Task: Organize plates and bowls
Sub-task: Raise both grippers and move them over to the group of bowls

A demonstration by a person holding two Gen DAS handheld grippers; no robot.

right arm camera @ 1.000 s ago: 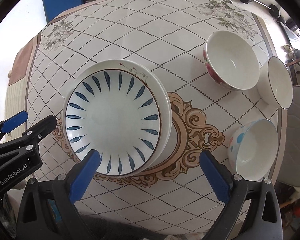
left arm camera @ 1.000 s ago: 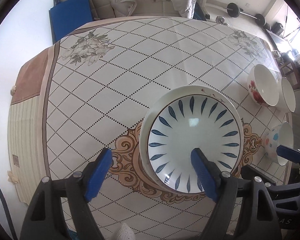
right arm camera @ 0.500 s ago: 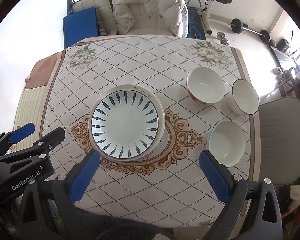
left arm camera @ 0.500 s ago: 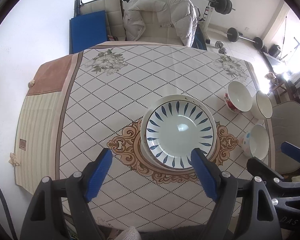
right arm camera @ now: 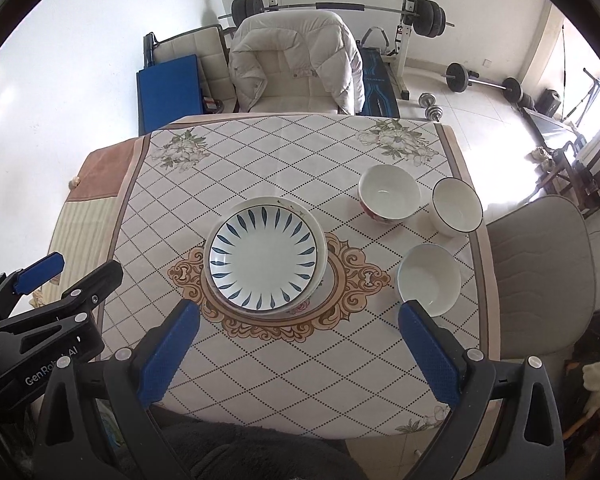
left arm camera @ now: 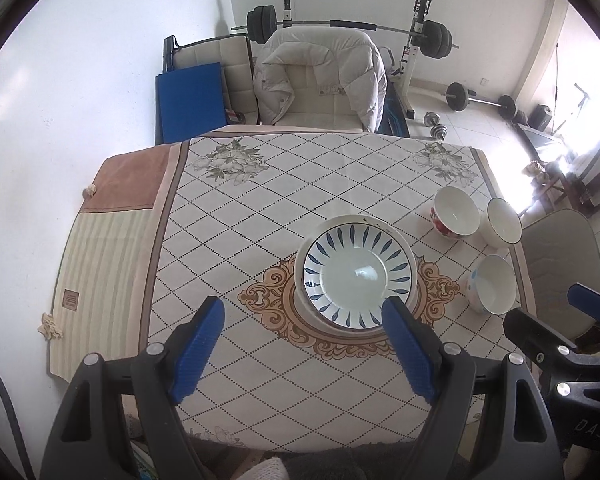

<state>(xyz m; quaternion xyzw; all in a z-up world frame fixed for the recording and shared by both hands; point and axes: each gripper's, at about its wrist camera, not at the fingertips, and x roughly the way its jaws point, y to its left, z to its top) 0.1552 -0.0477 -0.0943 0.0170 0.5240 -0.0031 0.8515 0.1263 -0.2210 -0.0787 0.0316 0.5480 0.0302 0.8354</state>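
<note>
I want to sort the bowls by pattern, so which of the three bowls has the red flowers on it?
The bowl farthest back, left of the dark-rimmed bowl. Red flowers show on its outer wall; the nearest bowl shows coloured dots instead.

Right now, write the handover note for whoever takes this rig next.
Left gripper: open, empty, above the table's near edge.
Right gripper: open, empty, likewise above the table.
Plates: blue-leaf plate sits on top of a stack at the centre of the tablecloth.
Bowls: red-flowered bowl, dark-rimmed bowl and dotted bowl stand apart and upright near the right edge.
Done: plates stacked.
Left: the bowls are not yet nested; probably start with the dotted one, nearest the right gripper.
</note>
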